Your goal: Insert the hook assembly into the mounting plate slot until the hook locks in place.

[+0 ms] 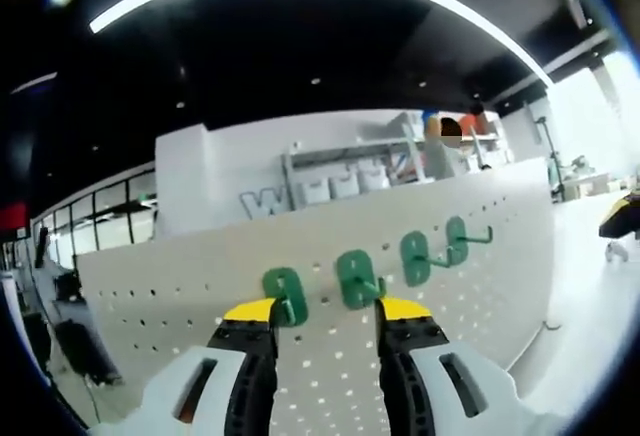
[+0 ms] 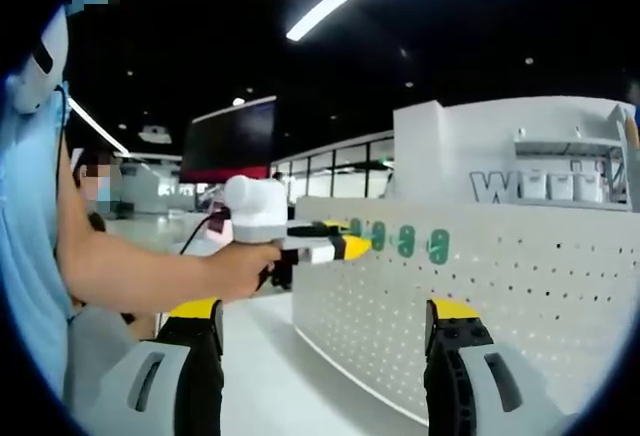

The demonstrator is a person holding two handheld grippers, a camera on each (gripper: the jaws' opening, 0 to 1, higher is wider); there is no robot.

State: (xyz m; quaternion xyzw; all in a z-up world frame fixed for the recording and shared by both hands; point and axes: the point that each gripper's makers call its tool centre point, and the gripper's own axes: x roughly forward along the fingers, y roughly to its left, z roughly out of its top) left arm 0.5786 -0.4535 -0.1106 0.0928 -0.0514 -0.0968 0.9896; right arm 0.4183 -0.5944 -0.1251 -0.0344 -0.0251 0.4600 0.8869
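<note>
My left hand-held gripper [image 1: 329, 308] has its yellow-tipped jaws spread, pointing at the white perforated mounting plate [image 1: 200, 296]; four green plastic hooks [image 1: 360, 278] hang in a row on it, the second one between my jaw tips, not pinched; my right hand-held gripper [image 2: 325, 316] is spread wide, holding nothing, well apart from the plate above the white bench [image 2: 270, 376]; my hand [image 2: 240, 268] grips the left tool's handle.

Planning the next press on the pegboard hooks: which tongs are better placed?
Left. The left tongs sit open right at the green hooks on the pegboard; the right tongs hang back, empty.
</note>
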